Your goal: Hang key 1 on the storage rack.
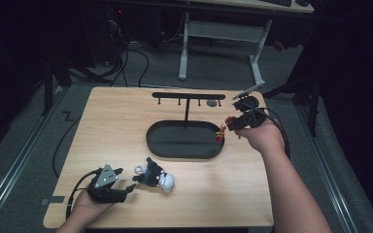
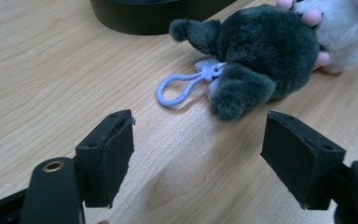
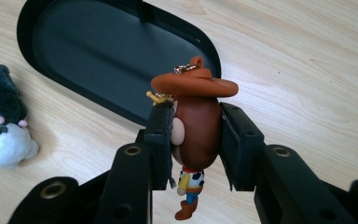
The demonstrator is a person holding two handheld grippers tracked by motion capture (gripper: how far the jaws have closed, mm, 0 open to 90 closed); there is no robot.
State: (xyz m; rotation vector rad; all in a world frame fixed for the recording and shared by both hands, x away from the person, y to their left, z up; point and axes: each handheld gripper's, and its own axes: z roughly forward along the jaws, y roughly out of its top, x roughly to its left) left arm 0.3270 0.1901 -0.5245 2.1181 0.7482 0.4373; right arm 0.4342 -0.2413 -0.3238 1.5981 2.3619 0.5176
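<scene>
Cowboy figure keychain (image 3: 196, 135): small, rigid, light, likely slick plastic, clamped by its head in your right claw (image 3: 196, 140) above the desk (image 1: 126, 121) beside the black tray (image 1: 184, 141); grip the head, not the chain; left claw (image 2: 196, 158) released.

A lab or recording room: dark curtains surround a small wooden bench (image 1: 126, 126), loose cables (image 1: 126, 63) trail over grey carpet, and a white-legged desk (image 1: 223, 34) stands behind
</scene>
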